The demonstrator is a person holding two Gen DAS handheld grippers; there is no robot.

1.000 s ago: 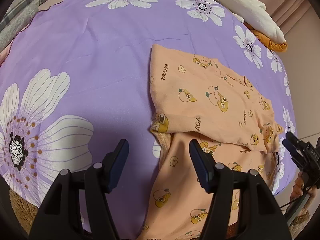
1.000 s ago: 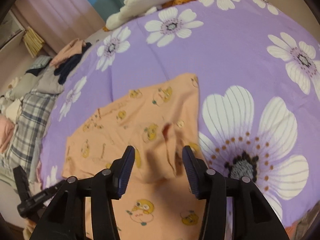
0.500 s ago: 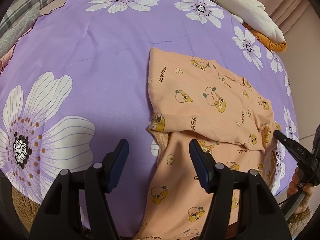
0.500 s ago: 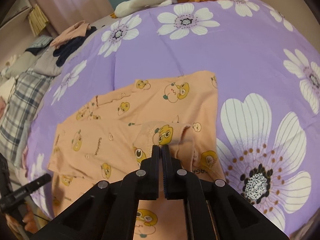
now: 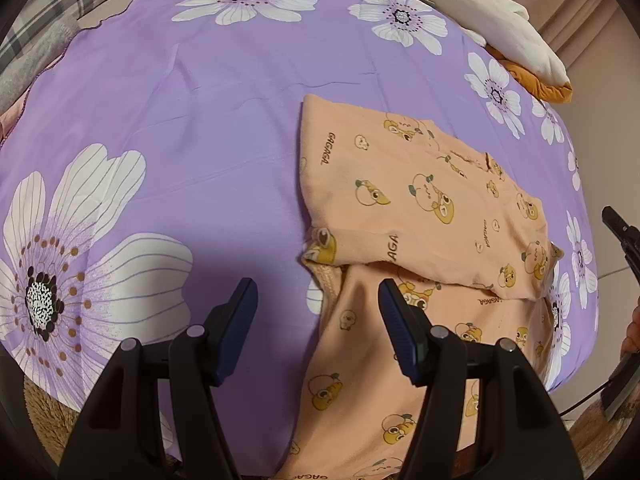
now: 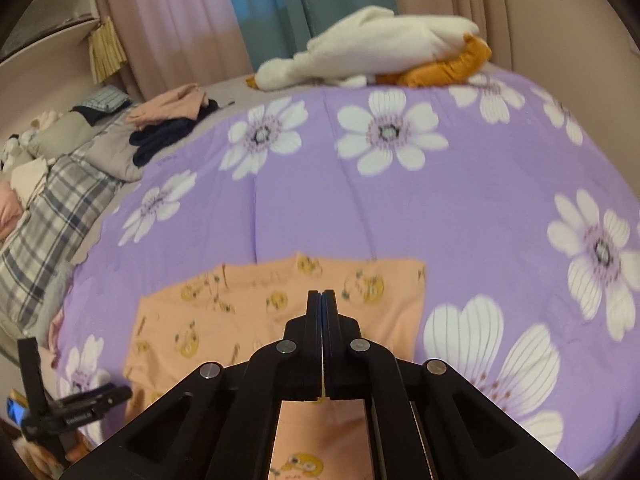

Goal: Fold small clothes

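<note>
An orange baby garment (image 5: 424, 204) with cartoon prints lies partly folded on the purple flowered bedsheet (image 5: 180, 100). It also shows in the right wrist view (image 6: 248, 312). My left gripper (image 5: 318, 300) is open and empty, hovering above the garment's near left edge. My right gripper (image 6: 322, 294) has its jaws pressed together over the garment; no cloth shows between the pads. The right gripper shows at the right edge of the left wrist view (image 5: 620, 236). The left gripper shows at the lower left of the right wrist view (image 6: 72, 408).
A white and orange plush (image 6: 380, 52) lies at the far edge of the bed. A pile of clothes (image 6: 168, 120) and a plaid blanket (image 6: 52, 216) lie at the far left. The bed's near edge is just below the grippers.
My right gripper closed, then lifted and tilted up, away from the garment. The sleeve fold it was over now lies flat. My left gripper stayed open and hardly moved.
</note>
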